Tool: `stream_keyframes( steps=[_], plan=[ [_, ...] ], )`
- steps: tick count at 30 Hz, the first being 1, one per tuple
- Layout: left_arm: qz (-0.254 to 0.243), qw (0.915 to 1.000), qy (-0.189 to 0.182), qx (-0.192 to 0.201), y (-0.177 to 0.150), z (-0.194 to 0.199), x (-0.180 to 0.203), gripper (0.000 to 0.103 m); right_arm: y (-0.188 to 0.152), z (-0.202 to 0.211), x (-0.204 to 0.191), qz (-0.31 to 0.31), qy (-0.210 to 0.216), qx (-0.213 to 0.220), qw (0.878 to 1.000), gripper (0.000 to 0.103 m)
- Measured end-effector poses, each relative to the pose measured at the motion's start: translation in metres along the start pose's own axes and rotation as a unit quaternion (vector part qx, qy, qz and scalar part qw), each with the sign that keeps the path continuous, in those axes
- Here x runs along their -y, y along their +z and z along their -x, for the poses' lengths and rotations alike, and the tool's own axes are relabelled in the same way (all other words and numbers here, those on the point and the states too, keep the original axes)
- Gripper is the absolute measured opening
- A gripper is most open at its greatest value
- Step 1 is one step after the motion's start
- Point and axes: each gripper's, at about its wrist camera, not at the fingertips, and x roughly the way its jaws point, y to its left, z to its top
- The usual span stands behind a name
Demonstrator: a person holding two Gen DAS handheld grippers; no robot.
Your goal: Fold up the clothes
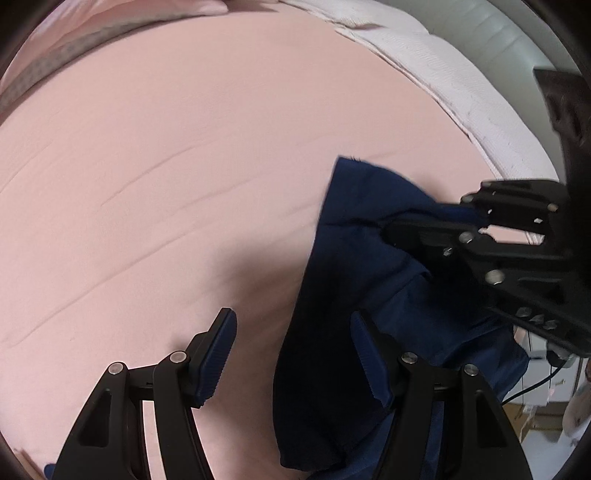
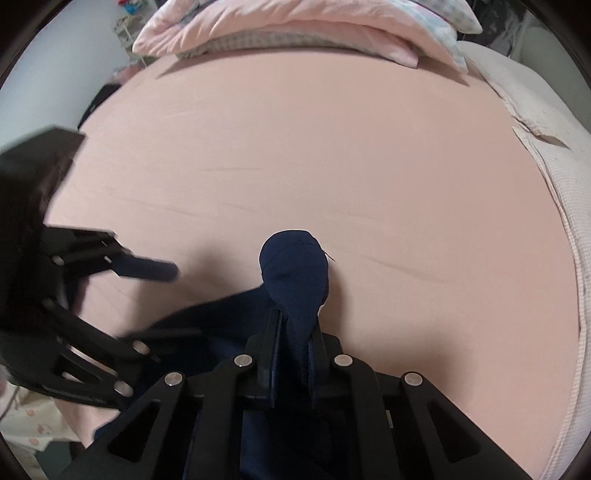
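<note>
The navy garment [image 1: 354, 332] lies bunched at the near edge of the pink sheet [image 1: 166, 166], w/ one part lifted off the bed. In the right wrist view a rounded wad of the same dark blue cloth [image 2: 293, 269] bulges out past the fingertips of the right gripper [image 2: 293, 325], whose pads are pressed together on it, so the fabric is pinched tight btwn them. From the left wrist view that right gripper [image 1: 391, 230] comes in from the right side, tips buried in a fold near the garment's upper part.

The left gripper [image 1: 293, 354] hangs over the garment's left edge w/ fingers spread wide: one blue ribbed pad [image 1: 218, 358] over bare sheet, the other over dark cloth, nothing gripped. Whether that second pad touches the fabric is hard to tell, prob. not. In the right wrist view the left gripper [image 2: 162, 271] shows blurred at the left, one finger stretched over the sheet.

Beyond, the sheet runs smooth w/ a few faint creases. A pink folded quilt [image 2: 295, 33] sits along the far edge, and a pale textured mattress border [image 2: 554, 184] curves round the right side.
</note>
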Motion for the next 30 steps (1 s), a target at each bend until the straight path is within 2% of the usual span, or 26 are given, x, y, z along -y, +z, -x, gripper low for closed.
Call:
stream_keyframes(
  steps=[3, 5, 7, 9, 15, 16, 17, 19, 21, 26, 30],
  plan=[
    [-0.001, 1.0000, 0.001, 0.003, 0.004, -0.003, 0.002, 0.062, 0.000, 0.009, -0.005, -0.006, 0.016, 0.011, 1.000, 0.010],
    [0.002, 0.9999, -0.008, 0.006, 0.007, -0.003, 0.003, 0.062, 0.027, 0.006, -0.014, -0.004, 0.028, 0.016, 0.999, 0.010],
    [0.007, 0.9998, -0.019, 0.000, 0.011, -0.006, 0.004, 0.062, 0.040, 0.020, 0.040, -0.001, 0.033, 0.022, 0.999, 0.010],
    [0.006, 0.9999, -0.011, 0.004, 0.014, -0.007, 0.007, 0.062, 0.049, 0.026, 0.038, -0.001, 0.040, 0.025, 0.999, 0.010],
    [0.020, 0.9994, -0.004, 0.029, 0.021, -0.006, 0.011, 0.062, 0.040, 0.039, 0.054, -0.011, 0.052, 0.031, 0.998, 0.010],
    [0.023, 0.9992, -0.003, 0.033, 0.022, -0.006, 0.011, 0.057, 0.035, 0.026, 0.036, -0.011, 0.057, 0.033, 0.998, 0.010],
    [0.026, 0.9990, -0.002, 0.037, 0.023, -0.005, 0.011, 0.043, 0.035, 0.025, 0.039, -0.011, 0.060, 0.032, 0.998, 0.010],
    [0.046, 0.9980, -0.004, 0.043, 0.024, -0.005, 0.010, 0.026, 0.041, 0.015, 0.040, -0.010, 0.059, 0.032, 0.998, 0.010],
    [0.063, 0.9965, -0.016, 0.052, 0.024, -0.003, 0.008, 0.016, 0.037, 0.009, 0.035, -0.012, 0.061, 0.032, 0.998, 0.010],
    [0.084, 0.9938, -0.022, 0.069, 0.024, 0.007, 0.005, 0.008, 0.024, 0.016, 0.030, -0.017, 0.058, 0.031, 0.998, 0.010],
    [0.102, 0.9896, -0.054, 0.086, 0.026, 0.022, -0.004, 0.005, 0.021, 0.018, 0.023, -0.016, 0.048, 0.027, 0.998, 0.010]
  ],
)
